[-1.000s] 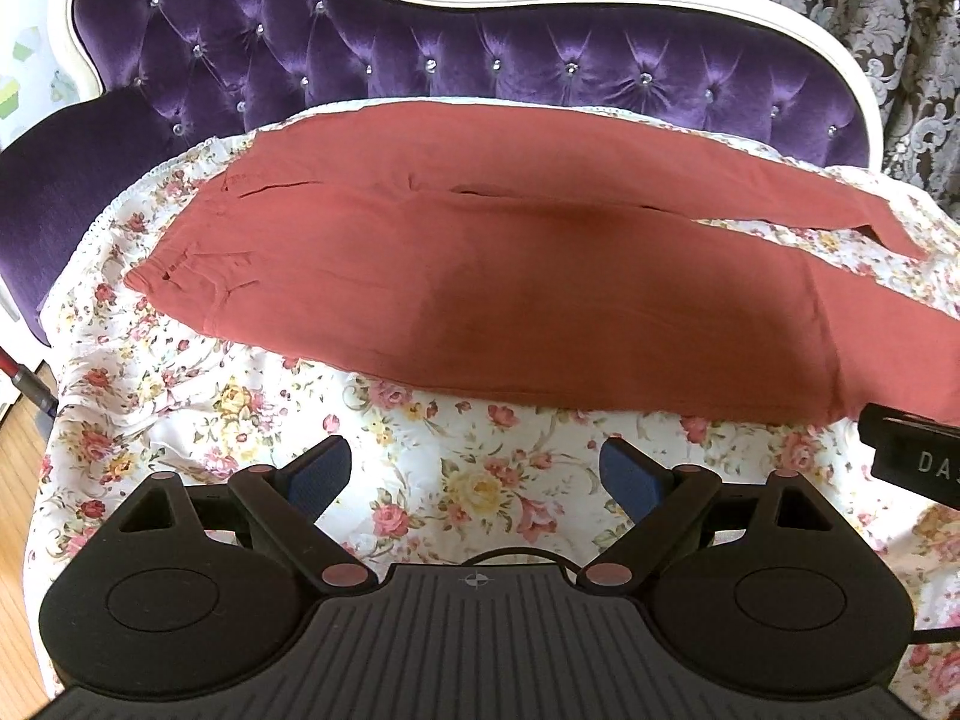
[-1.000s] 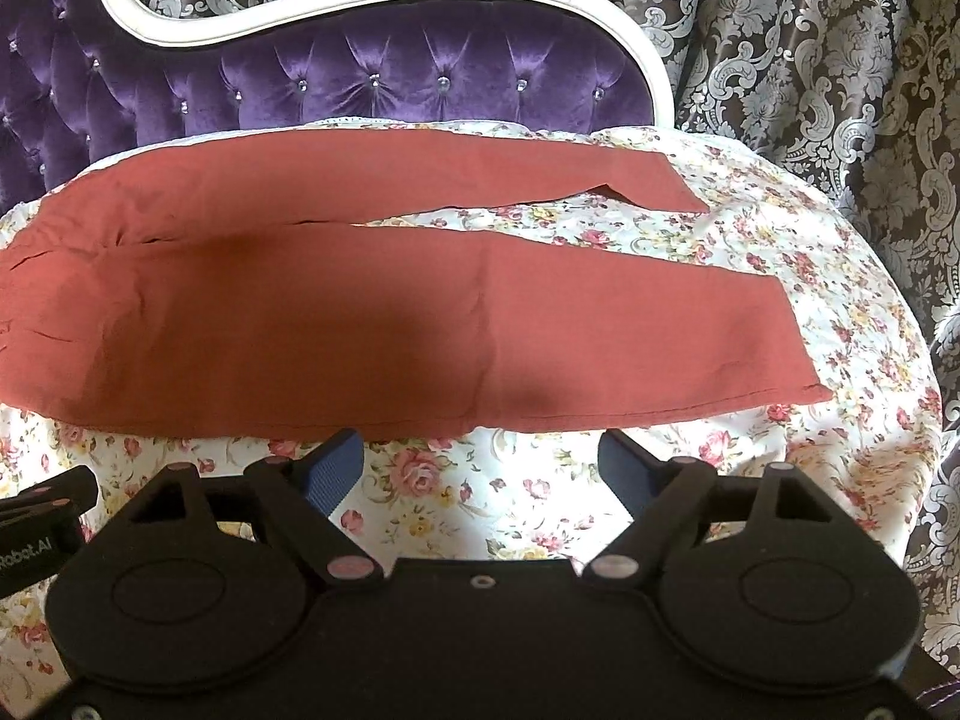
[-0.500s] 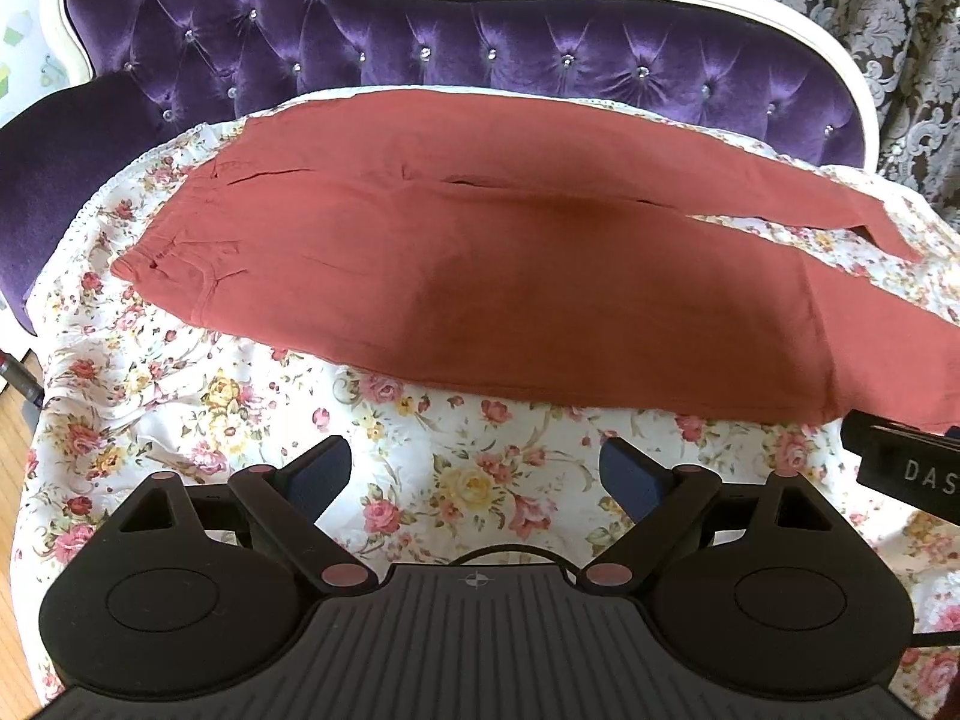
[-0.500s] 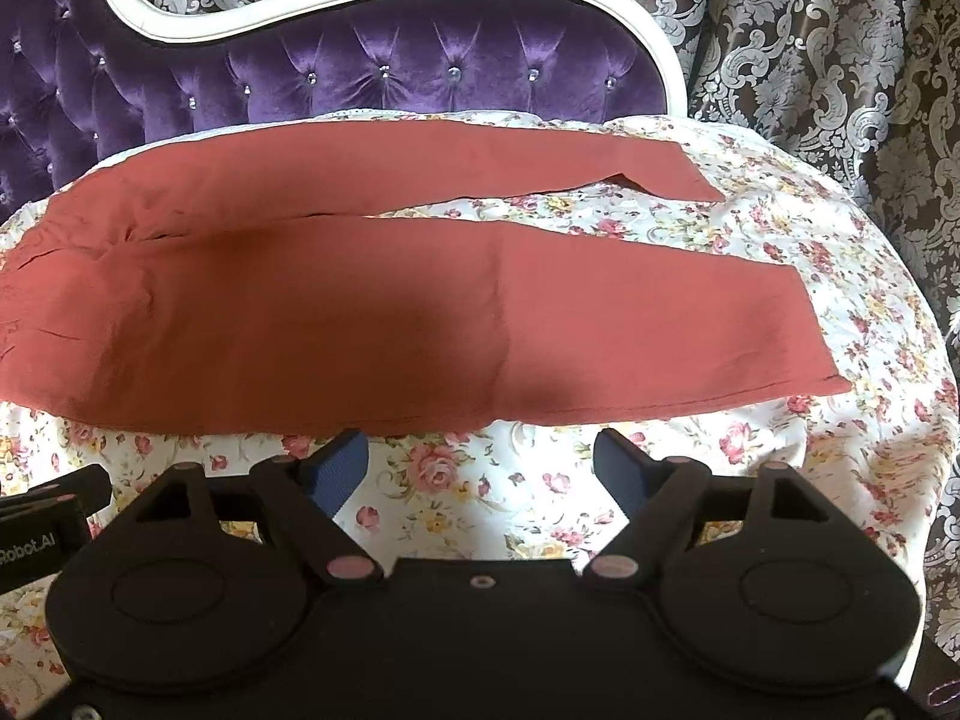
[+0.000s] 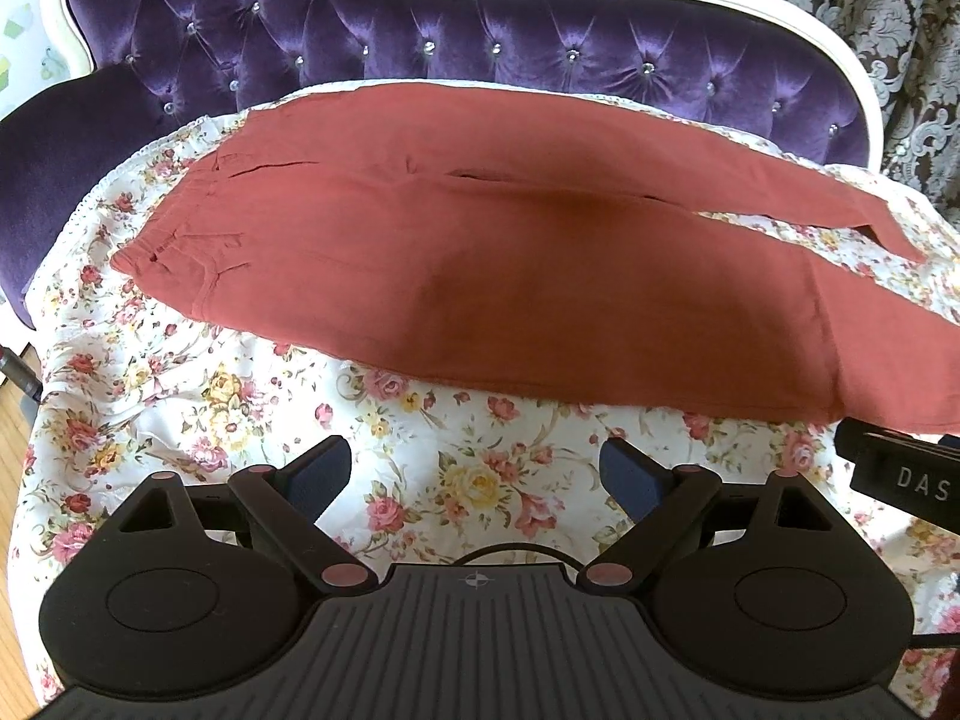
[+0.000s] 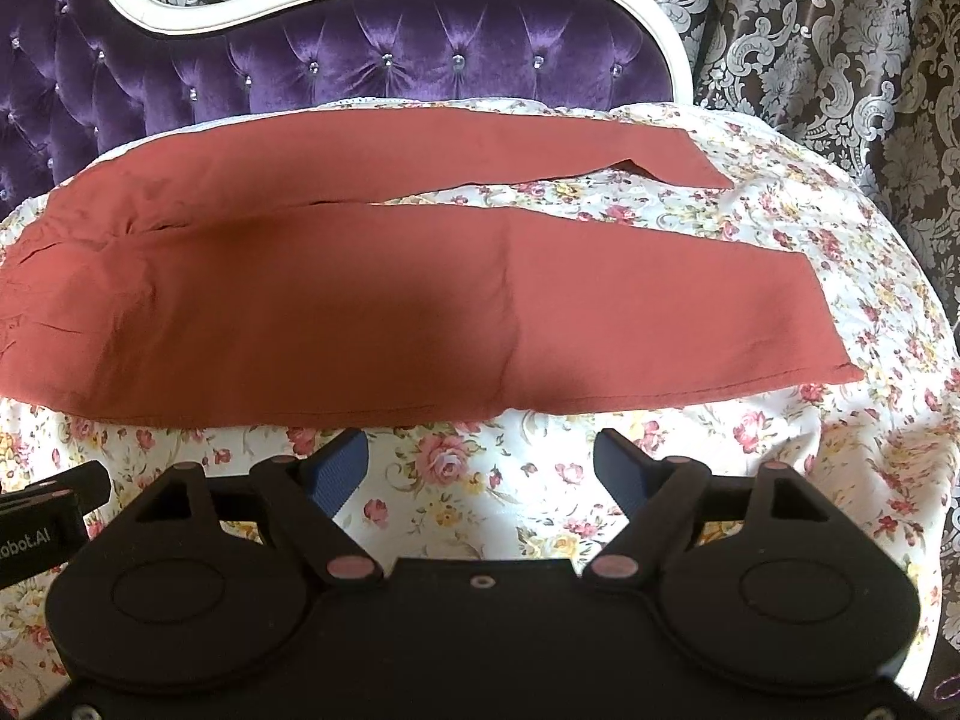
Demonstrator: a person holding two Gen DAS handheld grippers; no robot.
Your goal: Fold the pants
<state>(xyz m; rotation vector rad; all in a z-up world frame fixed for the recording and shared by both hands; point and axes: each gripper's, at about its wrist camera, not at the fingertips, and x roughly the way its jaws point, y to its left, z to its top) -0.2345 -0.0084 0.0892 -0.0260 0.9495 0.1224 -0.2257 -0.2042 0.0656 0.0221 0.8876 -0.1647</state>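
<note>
Rust-red pants [image 5: 480, 252] lie flat on a floral sheet [image 5: 420, 480], waistband to the left, both legs stretched to the right and slightly apart. They also show in the right wrist view [image 6: 360, 300], where the near leg's hem [image 6: 822, 324] ends at the right. My left gripper [image 5: 474, 468] is open and empty, hovering just in front of the pants' near edge. My right gripper [image 6: 480, 462] is open and empty, close to the near leg's lower edge.
A purple tufted sofa back [image 5: 480, 48] with a white frame rises behind the pants. Patterned curtains [image 6: 840, 60] hang at the right. The other gripper's body shows at the frame edges [image 5: 900, 480] [image 6: 36, 528]. Wood floor [image 5: 12, 450] lies at far left.
Both grippers have moved forward and a little lower toward the pants' near edge. The pants have not moved and both grippers stay open.
</note>
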